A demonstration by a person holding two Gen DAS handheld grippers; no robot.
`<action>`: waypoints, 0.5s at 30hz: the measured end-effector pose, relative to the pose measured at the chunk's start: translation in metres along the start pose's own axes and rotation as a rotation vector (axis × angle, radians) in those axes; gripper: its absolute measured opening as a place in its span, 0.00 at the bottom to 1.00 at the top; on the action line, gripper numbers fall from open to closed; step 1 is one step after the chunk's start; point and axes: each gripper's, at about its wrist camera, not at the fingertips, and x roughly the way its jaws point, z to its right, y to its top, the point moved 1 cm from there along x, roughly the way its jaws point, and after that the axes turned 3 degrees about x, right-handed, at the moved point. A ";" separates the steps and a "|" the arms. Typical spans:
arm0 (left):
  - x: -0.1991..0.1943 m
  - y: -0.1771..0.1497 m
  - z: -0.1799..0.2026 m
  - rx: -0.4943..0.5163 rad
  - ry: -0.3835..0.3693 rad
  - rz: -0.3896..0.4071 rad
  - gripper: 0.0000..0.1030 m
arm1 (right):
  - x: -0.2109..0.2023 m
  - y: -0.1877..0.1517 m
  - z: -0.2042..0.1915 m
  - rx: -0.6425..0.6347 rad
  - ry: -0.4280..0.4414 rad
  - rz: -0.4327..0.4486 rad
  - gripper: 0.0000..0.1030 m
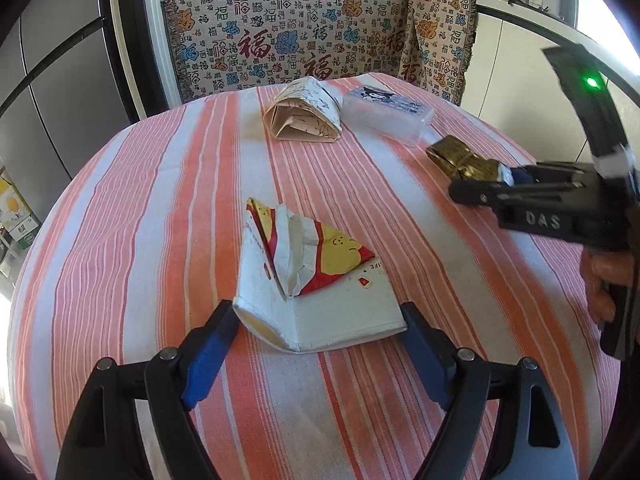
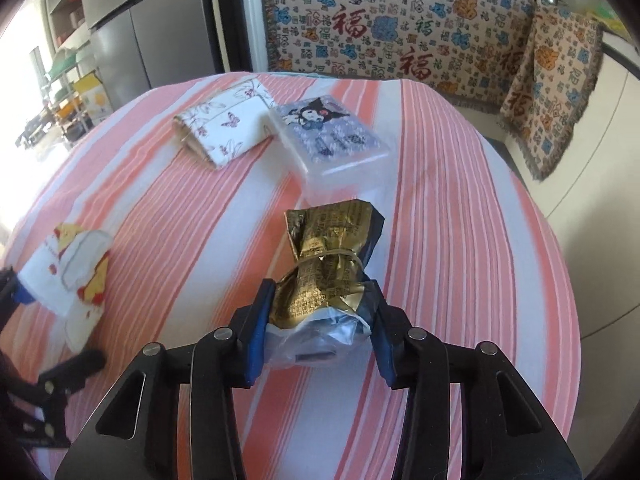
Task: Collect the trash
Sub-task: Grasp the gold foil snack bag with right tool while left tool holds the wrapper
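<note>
A crushed white, red and yellow carton (image 1: 312,280) lies on the striped tablecloth (image 1: 160,200). My left gripper (image 1: 320,316) is around its near end, jaws touching both sides. The carton also shows in the right wrist view (image 2: 72,280). My right gripper (image 2: 322,300) is shut on a crumpled gold foil wrapper (image 2: 328,256) tied with a rubber band. The wrapper (image 1: 460,160) and the right gripper (image 1: 480,184) show at the right of the left wrist view.
A folded butterfly-print paper pouch (image 1: 308,112) and a clear plastic box with a cartoon label (image 1: 388,112) lie at the table's far side. A patterned blanket (image 1: 320,24) hangs behind. A grey fridge (image 2: 132,32) stands at left.
</note>
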 end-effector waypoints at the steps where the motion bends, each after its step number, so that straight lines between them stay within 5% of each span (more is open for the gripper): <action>1: 0.000 0.000 0.000 0.000 0.000 0.000 0.81 | -0.006 -0.008 -0.002 -0.004 0.004 0.003 0.44; 12: 0.000 0.001 0.000 0.000 0.003 0.001 0.81 | -0.041 -0.058 -0.011 -0.002 -0.009 0.042 0.49; 15: -0.003 -0.002 -0.002 -0.015 -0.004 0.003 0.81 | -0.035 -0.056 0.003 0.062 -0.010 0.013 0.86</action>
